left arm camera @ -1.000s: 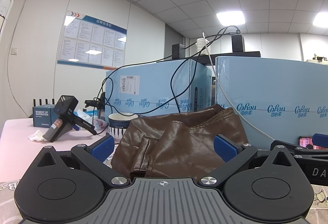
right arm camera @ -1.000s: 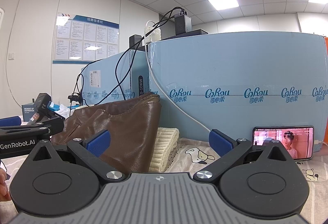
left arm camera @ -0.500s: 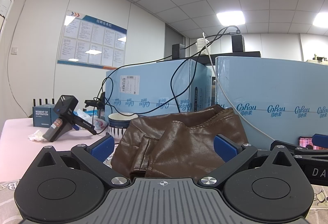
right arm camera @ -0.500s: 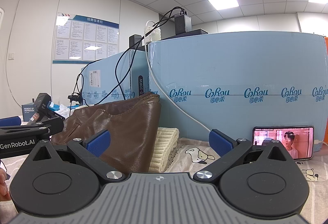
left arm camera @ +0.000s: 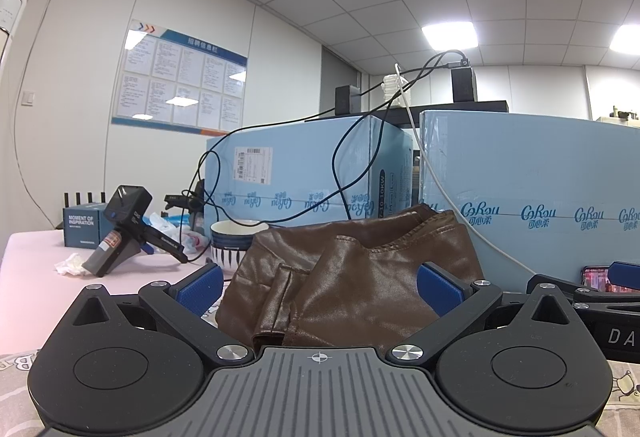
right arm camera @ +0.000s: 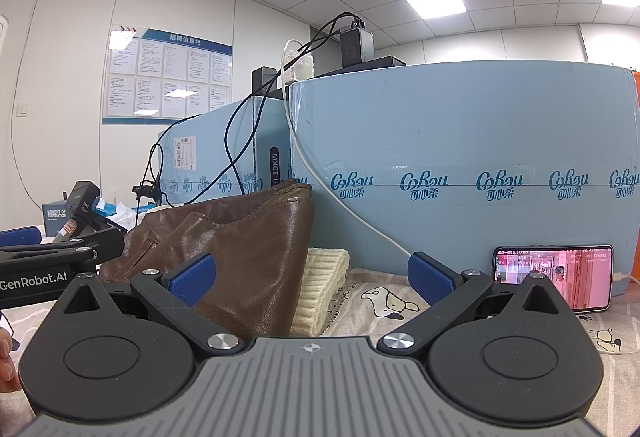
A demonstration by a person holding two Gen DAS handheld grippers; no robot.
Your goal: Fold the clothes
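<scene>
You had both tools gaping, holding nothing: left tool (left arm camera: 318,283), right tool (right arm camera: 310,273). The brown leather garment (left arm camera: 352,277) sat crumpled on the table (left arm camera: 36,269), folding seemingly not started.

a: how much of the brown leather garment (left arm camera: 360,277) shows?
b: its lower edge is hidden behind the left gripper (left arm camera: 319,289).
a: and the cream knit (right arm camera: 322,287)?
b: mostly covered by the leather.
a: the wall notice board (right arm camera: 170,75)?
b: print too small to read.
</scene>
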